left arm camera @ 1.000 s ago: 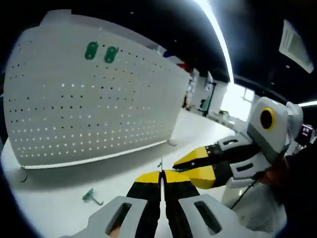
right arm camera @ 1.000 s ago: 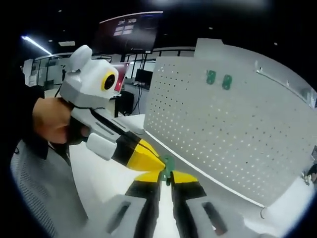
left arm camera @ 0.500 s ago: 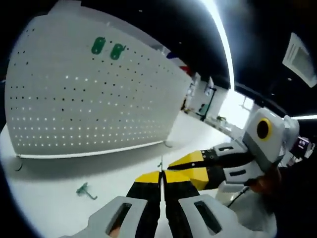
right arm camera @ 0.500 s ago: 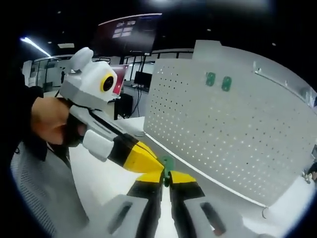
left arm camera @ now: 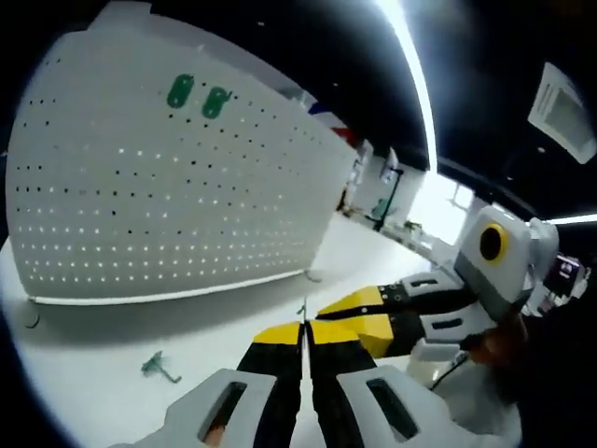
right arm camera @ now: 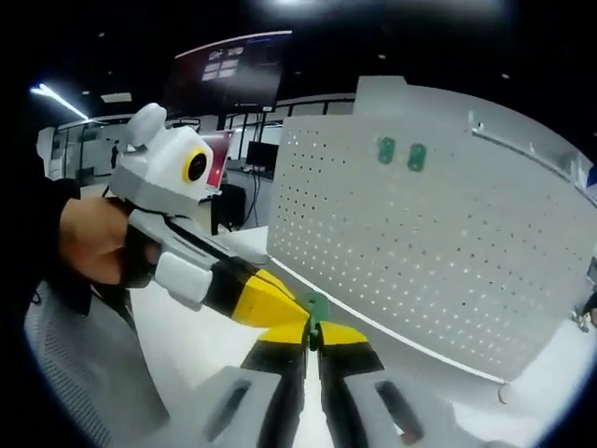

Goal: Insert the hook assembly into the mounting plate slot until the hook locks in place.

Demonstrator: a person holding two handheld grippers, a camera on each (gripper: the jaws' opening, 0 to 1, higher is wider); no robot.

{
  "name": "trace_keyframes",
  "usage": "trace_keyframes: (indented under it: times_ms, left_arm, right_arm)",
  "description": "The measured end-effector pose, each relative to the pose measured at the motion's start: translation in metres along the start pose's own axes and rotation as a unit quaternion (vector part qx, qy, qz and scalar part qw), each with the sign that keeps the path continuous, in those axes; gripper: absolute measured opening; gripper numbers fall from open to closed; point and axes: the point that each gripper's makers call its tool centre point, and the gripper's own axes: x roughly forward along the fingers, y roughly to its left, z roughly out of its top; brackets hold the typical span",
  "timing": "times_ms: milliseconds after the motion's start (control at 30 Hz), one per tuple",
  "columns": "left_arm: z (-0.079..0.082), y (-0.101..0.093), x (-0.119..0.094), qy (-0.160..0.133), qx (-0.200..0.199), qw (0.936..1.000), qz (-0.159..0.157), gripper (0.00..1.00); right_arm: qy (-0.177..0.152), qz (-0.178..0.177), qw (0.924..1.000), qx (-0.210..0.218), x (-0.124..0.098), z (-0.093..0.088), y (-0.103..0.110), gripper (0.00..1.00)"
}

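Note:
A white pegboard plate (left arm camera: 168, 196) stands upright on the table, with two green pieces (left arm camera: 196, 95) fixed near its top; it also rises at the right of the right gripper view (right arm camera: 438, 252) with the same green pieces (right arm camera: 401, 153). My left gripper (left arm camera: 304, 327) is shut, and a thin green hook part (left arm camera: 303, 308) sticks out between its tips. My right gripper (right arm camera: 312, 332) is shut on the same small green part (right arm camera: 315, 308). The two grippers meet tip to tip in front of the plate. In the right gripper view a hand (right arm camera: 98, 243) holds the left gripper.
A loose green hook (left arm camera: 157, 367) lies on the white table (left arm camera: 112, 392) to the left of my left gripper, in front of the plate. A plate foot (right arm camera: 504, 392) rests on the table at the right. Desks and screens stand far behind.
Both views have shifted a little with the hands. The grippers stay shut and joined at the green part, and the loose hook lies where it was.

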Motion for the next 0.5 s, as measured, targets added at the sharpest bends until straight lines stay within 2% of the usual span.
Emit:
trace_keyframes:
  times_ms: [133,333,500]
  left_arm:
    - [0.000,0.003,-0.001,-0.004,0.021,0.9997,0.008,0.07]
    - [0.006,0.010,-0.008,-0.029,0.056,0.9977,0.025,0.14]
    - [0.009,0.016,-0.015,-0.035,0.104,0.9928,0.048,0.19]
  right_arm:
    - [-0.005,-0.008,1.0000,0.002,-0.001,0.003,-0.007,0.01]
    - [-0.012,-0.023,0.9996,0.009,-0.001,0.010,-0.019,0.01]
    - [-0.017,-0.041,0.9989,0.014,-0.003,0.016,-0.029,0.01]
